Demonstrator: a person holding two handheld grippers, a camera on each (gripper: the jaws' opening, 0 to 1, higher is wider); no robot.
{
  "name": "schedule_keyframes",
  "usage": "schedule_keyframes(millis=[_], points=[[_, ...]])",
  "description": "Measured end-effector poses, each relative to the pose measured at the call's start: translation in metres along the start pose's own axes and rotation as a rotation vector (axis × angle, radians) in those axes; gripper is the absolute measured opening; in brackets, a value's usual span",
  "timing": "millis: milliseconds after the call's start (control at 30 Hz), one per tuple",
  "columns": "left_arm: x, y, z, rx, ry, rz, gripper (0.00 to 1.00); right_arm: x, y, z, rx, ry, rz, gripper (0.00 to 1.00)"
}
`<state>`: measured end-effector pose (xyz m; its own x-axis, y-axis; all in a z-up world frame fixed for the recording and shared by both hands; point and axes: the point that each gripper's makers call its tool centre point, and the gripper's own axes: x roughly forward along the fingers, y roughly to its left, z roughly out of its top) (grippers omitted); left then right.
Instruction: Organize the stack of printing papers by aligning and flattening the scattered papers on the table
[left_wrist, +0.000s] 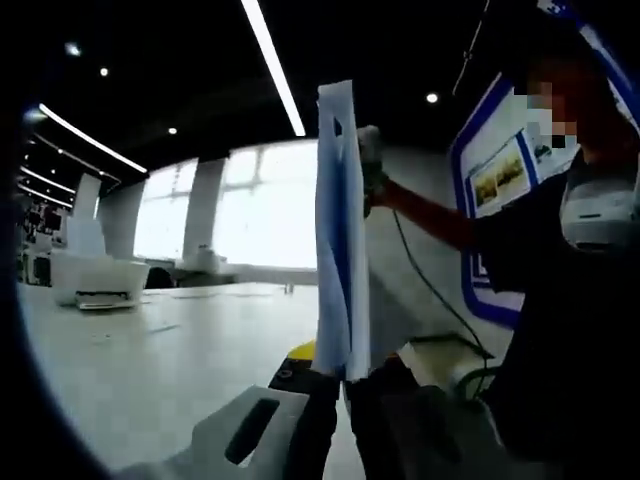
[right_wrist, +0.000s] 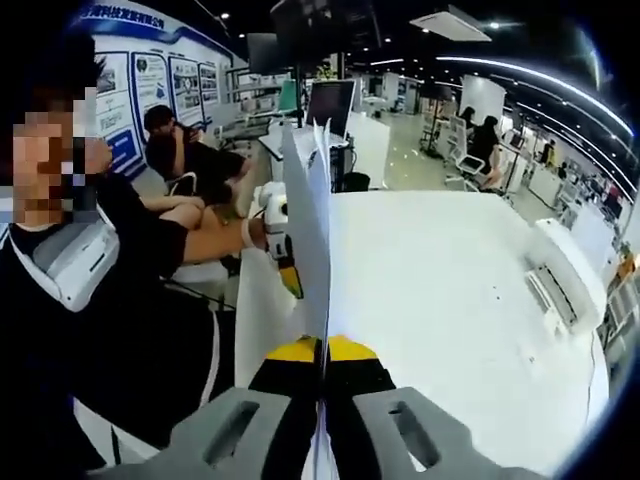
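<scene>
In the left gripper view the left gripper (left_wrist: 345, 385) rises from the bottom, its jaws pressed together on the lower edge of the papers (left_wrist: 338, 230). The papers stand upright, edge-on to the camera, a thin pale-blue band lifted off the bench (left_wrist: 160, 360). Near the top of the papers the right gripper (left_wrist: 368, 165) meets their far side — a person's arm (left_wrist: 440, 220) runs from it to the right, with a cable hanging below. The person stands at the right in a dark top. On the bench at far left sits a white printer (left_wrist: 98, 278), with bright windows behind it and strip lights on the ceiling.

In the right gripper view the right gripper (right_wrist: 322, 372) comes up from the bottom, yellow-tipped jaws closed on the papers (right_wrist: 312, 220), which again stand edge-on and rise toward the top of the view. Behind the papers on the left, the left gripper (right_wrist: 276, 232) touches them, held by the person's hand — the person's dark-clothed body lies along the left. The white bench (right_wrist: 440, 300) spreads to the right, carrying the printer (right_wrist: 565, 280) near its right edge. A seated person (right_wrist: 180, 150) is at upper left, and a dark monitor (right_wrist: 330, 105) stands beyond the bench.
</scene>
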<state>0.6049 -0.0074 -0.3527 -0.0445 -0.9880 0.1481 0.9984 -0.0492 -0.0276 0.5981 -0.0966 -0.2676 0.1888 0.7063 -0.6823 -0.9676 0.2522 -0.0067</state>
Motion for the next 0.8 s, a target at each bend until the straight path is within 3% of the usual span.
schedule_keyframes(millis=[367, 800], points=[[-0.001, 0.002, -0.002, 0.031, 0.018, 0.001, 0.06, 0.002, -0.008, -0.004, -0.065, 0.044, -0.028, 0.0], [-0.001, 0.004, 0.0, 0.016, 0.007, 0.011, 0.06, -0.004, -0.016, -0.007, -0.076, 0.082, -0.035, 0.0]])
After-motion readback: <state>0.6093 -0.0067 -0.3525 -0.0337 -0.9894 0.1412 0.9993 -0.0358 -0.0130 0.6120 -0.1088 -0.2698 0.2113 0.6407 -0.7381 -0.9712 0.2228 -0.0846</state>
